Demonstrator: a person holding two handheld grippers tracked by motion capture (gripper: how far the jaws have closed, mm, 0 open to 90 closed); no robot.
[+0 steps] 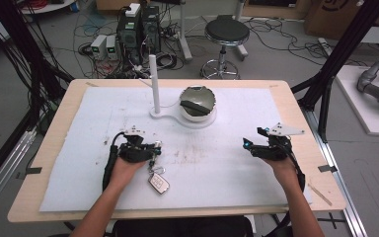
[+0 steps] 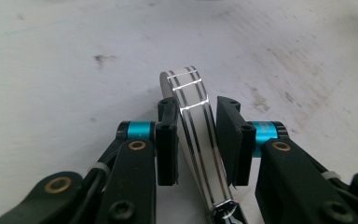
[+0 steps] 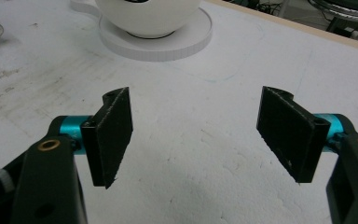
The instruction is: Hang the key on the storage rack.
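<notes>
My left claw (image 2: 196,140) pinches the shiny striped metal key-ring loop (image 2: 193,121) — silver fob (image 1: 159,183) trailing toward me — while my right claw (image 3: 198,135) gapes empty.

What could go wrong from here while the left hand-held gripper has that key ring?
1. The left hand-held gripper pinches only the smooth metal ring edge-on; it could twist or slip out.
2. The car key lies on the table below, so lifting may set it swinging.
</notes>
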